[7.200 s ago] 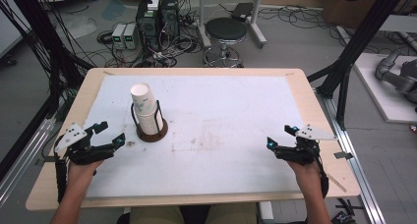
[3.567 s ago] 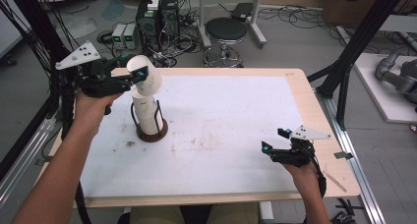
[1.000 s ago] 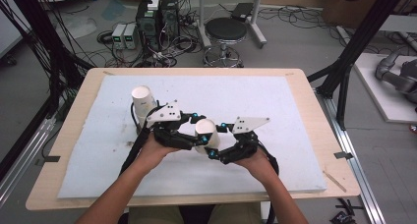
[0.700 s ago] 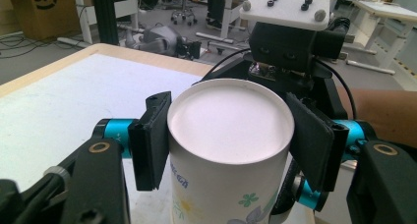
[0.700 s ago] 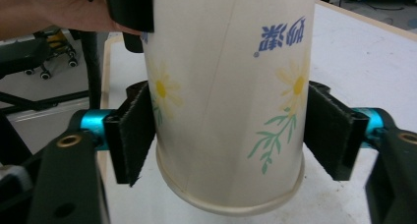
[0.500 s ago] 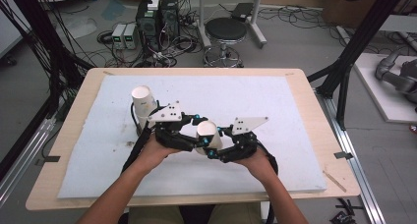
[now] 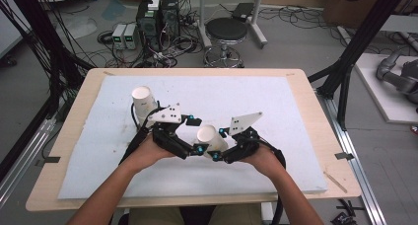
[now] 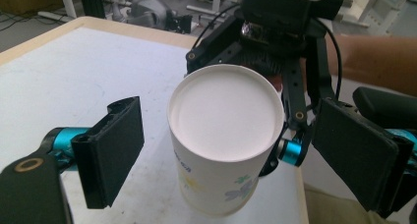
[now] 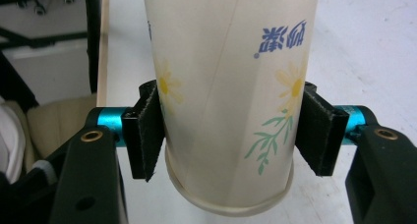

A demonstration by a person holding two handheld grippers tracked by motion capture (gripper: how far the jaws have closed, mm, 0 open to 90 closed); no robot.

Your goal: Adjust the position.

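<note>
A white paper cup [image 7: 209, 136] with a flower print hangs over the middle of the white mat [image 7: 276, 106]. My right gripper [image 7: 218, 144] is shut on it, and its jaws have just been closing. In the right gripper view both pads press the cup [image 9: 226, 62] near its rim, with the right gripper [image 9: 228, 130] at mid-frame. My left gripper [image 7: 196, 135] is open and its jaws have just been opening. In the left gripper view the cup [image 8: 226, 116] shows its closed base, and the pads [image 8: 115, 145] of the left gripper [image 8: 231, 150] stand off both sides.
A stack of paper cups [image 7: 143, 97] stands in a black wire holder at the mat's back left, just behind my left hand. The wooden table edge [image 7: 315, 111] frames the mat. Cables, boxes and a stool [image 7: 226, 30] lie on the floor beyond.
The left jaws have spread off the cup, and the right jaws have closed onto it. Both hands have stayed in place.
</note>
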